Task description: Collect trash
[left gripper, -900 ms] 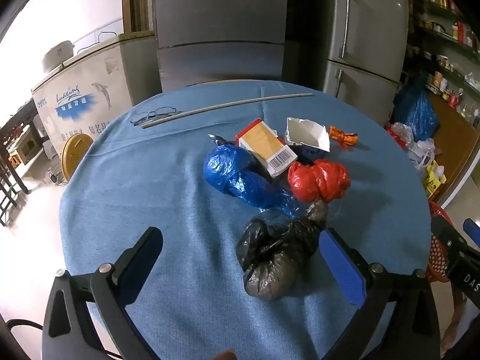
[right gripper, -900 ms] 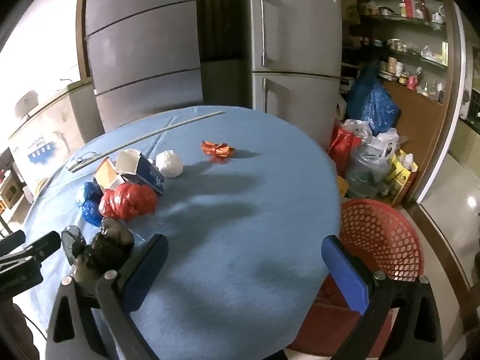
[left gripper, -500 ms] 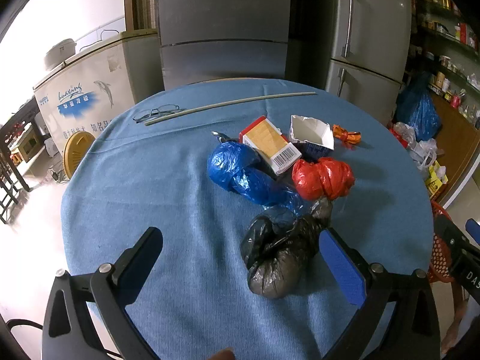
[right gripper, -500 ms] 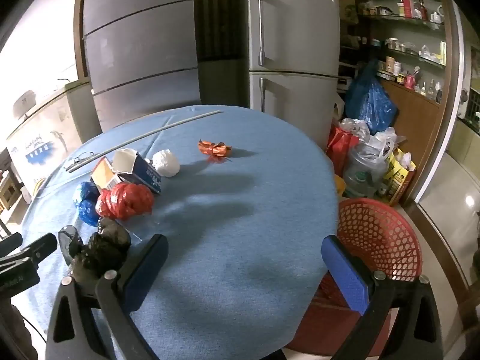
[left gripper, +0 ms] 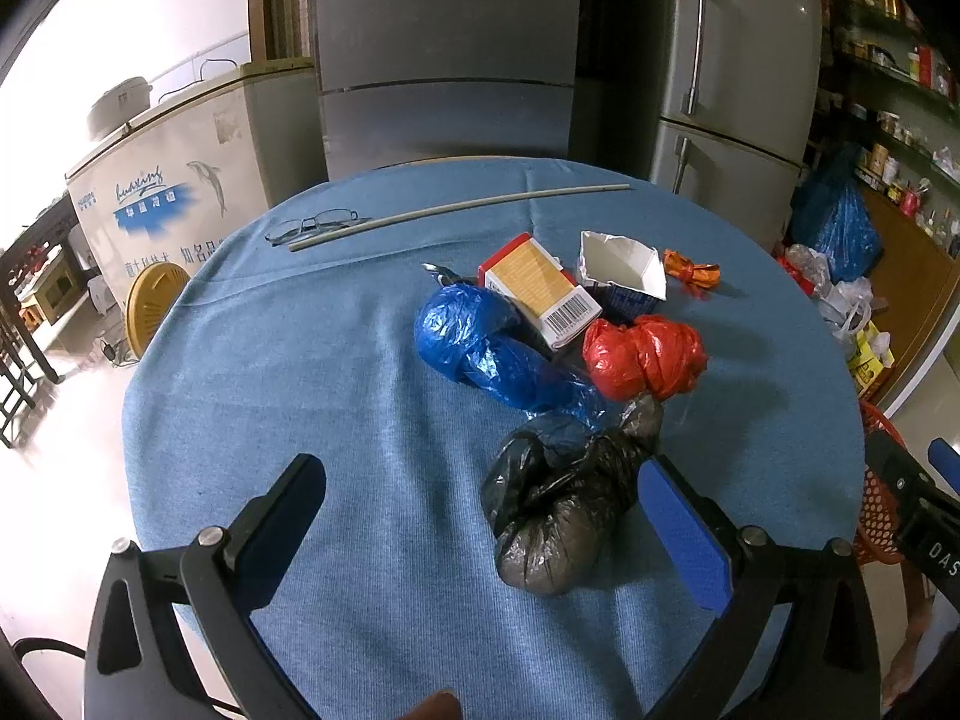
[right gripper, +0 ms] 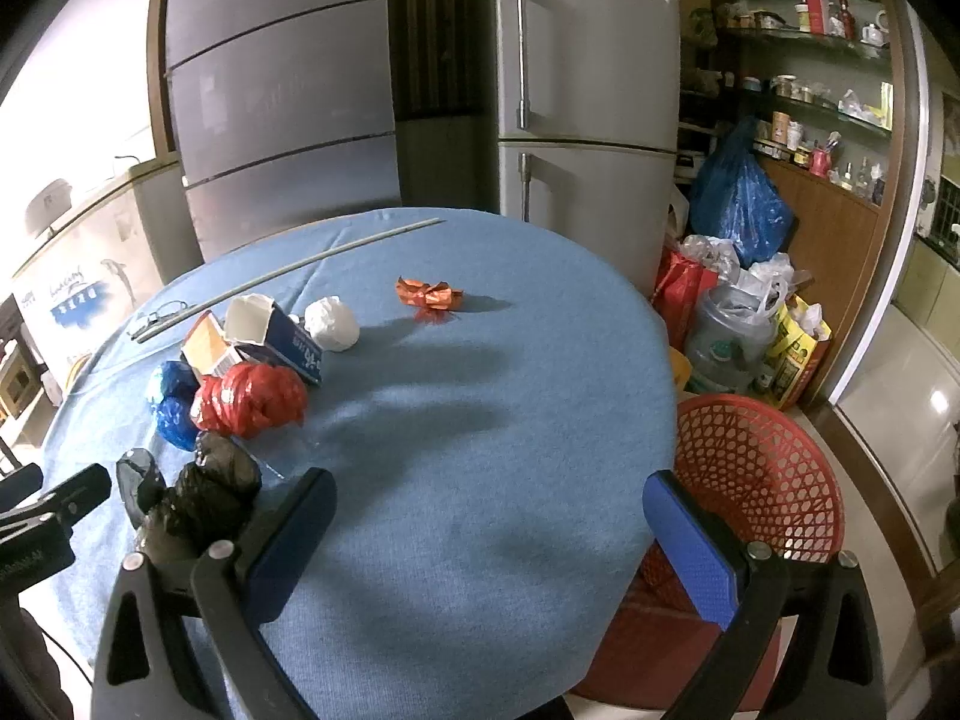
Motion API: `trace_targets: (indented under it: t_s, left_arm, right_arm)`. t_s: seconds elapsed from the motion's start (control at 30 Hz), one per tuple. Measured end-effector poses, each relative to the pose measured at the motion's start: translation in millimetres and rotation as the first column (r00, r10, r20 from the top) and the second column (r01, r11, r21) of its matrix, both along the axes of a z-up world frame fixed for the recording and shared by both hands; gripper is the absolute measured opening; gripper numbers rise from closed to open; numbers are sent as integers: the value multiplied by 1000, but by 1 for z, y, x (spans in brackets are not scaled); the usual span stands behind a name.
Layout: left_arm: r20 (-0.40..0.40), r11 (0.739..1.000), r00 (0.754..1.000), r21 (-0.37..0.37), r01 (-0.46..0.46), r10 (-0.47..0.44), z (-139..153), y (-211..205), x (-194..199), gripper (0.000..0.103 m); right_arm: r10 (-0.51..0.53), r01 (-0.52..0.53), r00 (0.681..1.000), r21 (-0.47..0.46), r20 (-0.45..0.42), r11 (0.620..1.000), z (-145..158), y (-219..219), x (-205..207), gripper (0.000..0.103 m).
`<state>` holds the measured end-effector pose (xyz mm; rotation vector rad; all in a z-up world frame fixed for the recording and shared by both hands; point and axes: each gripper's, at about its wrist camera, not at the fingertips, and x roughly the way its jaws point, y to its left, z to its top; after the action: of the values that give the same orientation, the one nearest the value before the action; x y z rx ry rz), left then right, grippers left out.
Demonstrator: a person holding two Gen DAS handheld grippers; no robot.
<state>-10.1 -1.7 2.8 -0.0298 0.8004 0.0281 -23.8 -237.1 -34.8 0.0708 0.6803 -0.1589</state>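
L gripper (left gripper: pixel 480 516): jaws apart, black bag (left gripper: pixel 561 510) btwn fingers, no contact.
R gripper (right gripper: pixel 489 531): jaws apart, holding nothing.
Basket (right gripper: pixel 756 480): beside table (right gripper: pixel 480 420).

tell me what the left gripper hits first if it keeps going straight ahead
Most likely the black bag, lying just ahead of the open left gripper, nearer its right finger. Depth is hard to judge, so it may pass above it.

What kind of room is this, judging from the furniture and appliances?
Most likely a home kitchen or dining area: a grey refrigerator behind a round table with a blue cloth, a white chest freezer, and pantry shelves full of jars and bottles.
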Motion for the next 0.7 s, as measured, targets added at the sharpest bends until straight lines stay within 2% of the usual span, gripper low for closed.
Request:
trace_targets:
  t_s: [0.7]
  left_arm:
    - [-3, 1000, 1000, -12, 23, -23, -5, -3, -2, 103]
  right_arm:
    - [-5, 5, 1000, 2, -2, 1000, 0, -1, 0, 103]
